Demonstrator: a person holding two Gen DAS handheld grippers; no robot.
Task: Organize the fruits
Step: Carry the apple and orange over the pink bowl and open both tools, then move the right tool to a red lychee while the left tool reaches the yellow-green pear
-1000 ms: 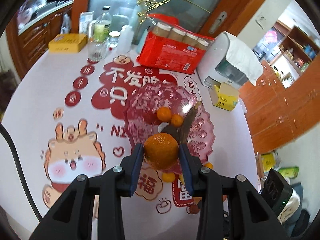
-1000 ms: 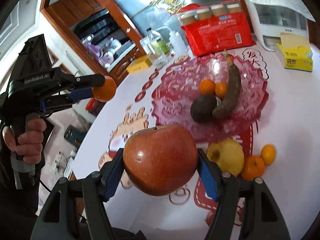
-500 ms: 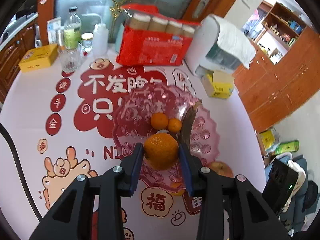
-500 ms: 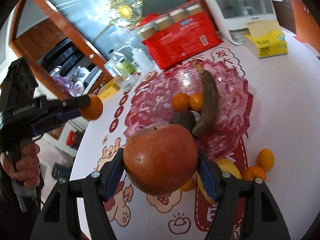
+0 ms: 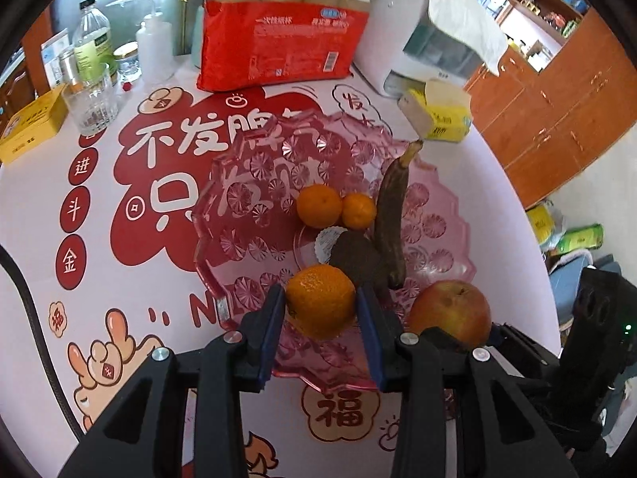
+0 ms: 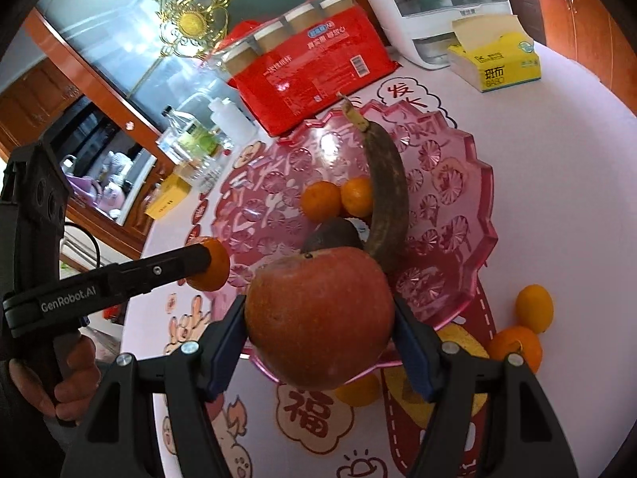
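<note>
Holding fruit: both grippers were loaded above the near rim of the pink glass dish (image 5: 247, 183).
Left gripper (image 5: 321, 307): jaws narrow, clamped on a mandarin (image 5: 321, 300) that sat squarely between the blue pads.
Right gripper (image 6: 318, 320): jaws set wider, gripping a red apple (image 6: 318, 318) between its pads.
Dish contents: two small oranges (image 5: 318, 211), a dark avocado (image 5: 356, 257) and a browned banana (image 5: 392, 215) lay together near the middle.
Table, right of dish: two more oranges (image 6: 533, 308) and a yellow fruit (image 6: 458, 342), partly hidden.
</note>
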